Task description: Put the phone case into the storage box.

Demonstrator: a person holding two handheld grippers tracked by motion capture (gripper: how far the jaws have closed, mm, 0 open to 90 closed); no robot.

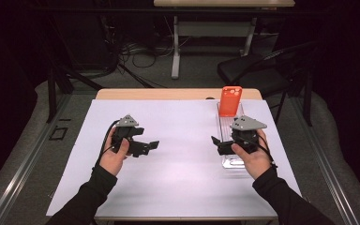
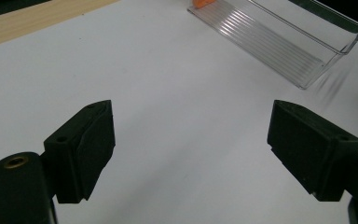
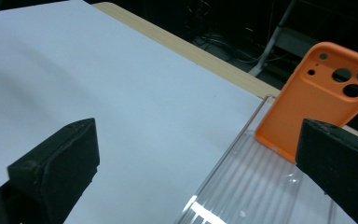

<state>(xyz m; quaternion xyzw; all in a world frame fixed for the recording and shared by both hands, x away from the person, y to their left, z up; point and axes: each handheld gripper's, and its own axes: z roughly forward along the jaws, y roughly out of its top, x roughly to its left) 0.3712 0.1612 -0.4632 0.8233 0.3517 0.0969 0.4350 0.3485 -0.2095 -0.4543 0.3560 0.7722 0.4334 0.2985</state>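
The right gripper (image 3: 196, 172) has both black jaws rising from the bottom edge, set wide apart with nothing between them. Below and between them lies the white sheet (image 3: 121, 93) that covers the desk (image 3: 205, 53), whose wooden edge runs diagonally behind it. A clear ribbed tray (image 3: 261, 186) rests on the sheet beside the right-hand jaw. An orange phone case (image 3: 317, 93) stands tilted at the tray's far end, camera cut-outs uppermost. Its lower right corner is hidden by that jaw.
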